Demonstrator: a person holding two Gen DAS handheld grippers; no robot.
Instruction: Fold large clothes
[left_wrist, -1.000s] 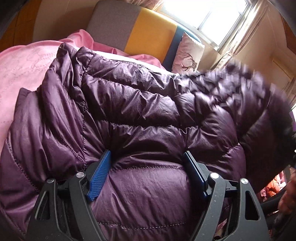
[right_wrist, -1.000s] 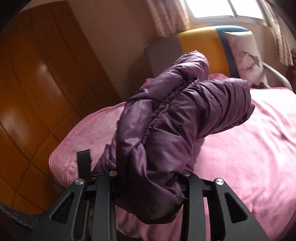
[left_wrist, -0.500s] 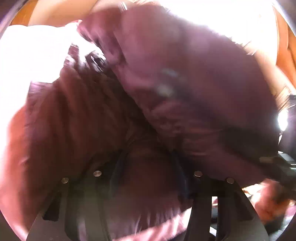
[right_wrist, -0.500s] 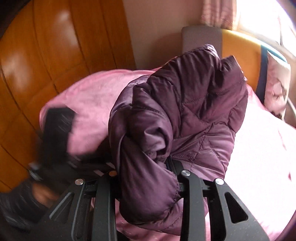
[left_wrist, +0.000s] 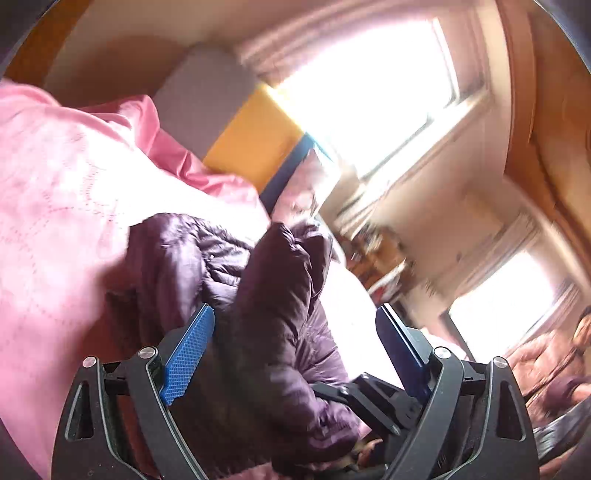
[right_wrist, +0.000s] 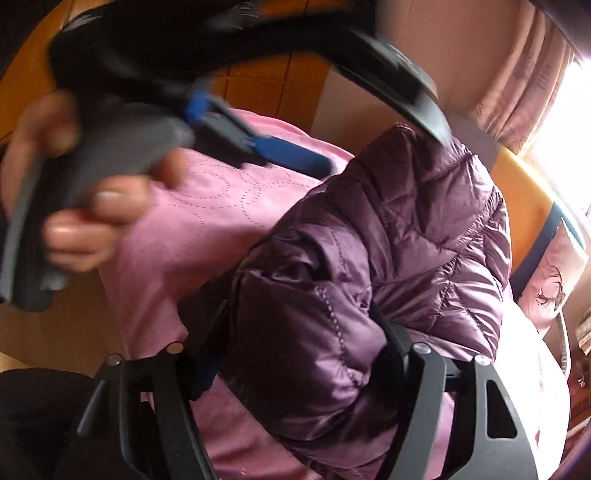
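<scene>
Left wrist view, blurred: left tool (left_wrist: 295, 343) jaws have just been opening, spread wide; bunched dark purple quilted puffer jacket (left_wrist: 266, 295) sits between them beside the left blue pad, clear of the right one, lying on pink quilted bed cover (left_wrist: 55, 192). Right wrist view: right tool (right_wrist: 299, 328) jaws have just been opening, jacket (right_wrist: 369, 266) bulk filling the gap; cannot tell if pads press. Person's hand (right_wrist: 85, 184) holds the left tool above the cover (right_wrist: 192, 206).
</scene>
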